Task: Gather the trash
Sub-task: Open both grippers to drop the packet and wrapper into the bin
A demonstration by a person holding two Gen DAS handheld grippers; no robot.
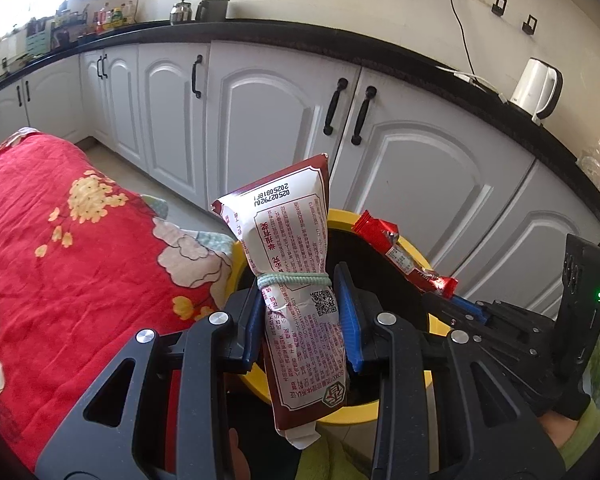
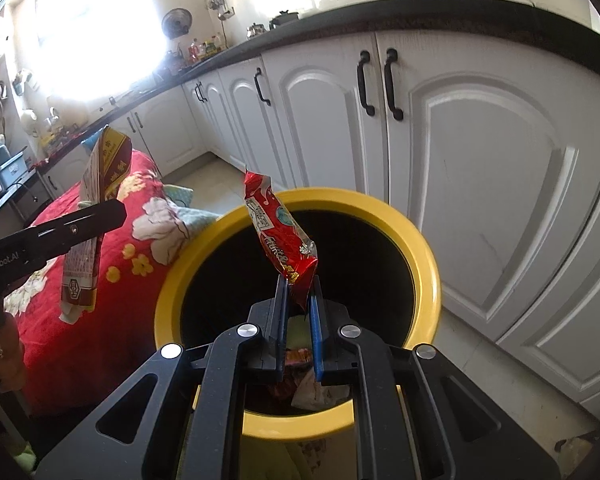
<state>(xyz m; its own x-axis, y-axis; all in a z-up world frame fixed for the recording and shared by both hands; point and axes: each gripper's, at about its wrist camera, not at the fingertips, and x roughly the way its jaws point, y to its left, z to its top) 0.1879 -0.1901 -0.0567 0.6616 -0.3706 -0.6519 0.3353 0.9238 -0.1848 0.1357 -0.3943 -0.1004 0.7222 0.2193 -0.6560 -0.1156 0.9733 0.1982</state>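
My left gripper [image 1: 302, 300] is shut on a white and maroon snack bag [image 1: 296, 248] tied with a green band, held upright over the near rim of the yellow bin [image 1: 414, 252]. My right gripper [image 2: 299, 292] is shut on the end of a red snack wrapper [image 2: 278, 224] and holds it above the black mouth of the bin [image 2: 424, 252]. The wrapper [image 1: 404, 258] and the right gripper [image 1: 460, 308] also show at the right in the left wrist view. The bag [image 2: 92, 208] and the left gripper's arm show at the left in the right wrist view. Some wrappers [image 2: 312, 384] lie inside the bin.
A table with a red flowered cloth [image 1: 60, 248] stands left of the bin. White cabinet doors [image 1: 420, 168] under a black counter [image 1: 300, 32] run behind it. A white kettle [image 1: 536, 88] stands on the counter at the right.
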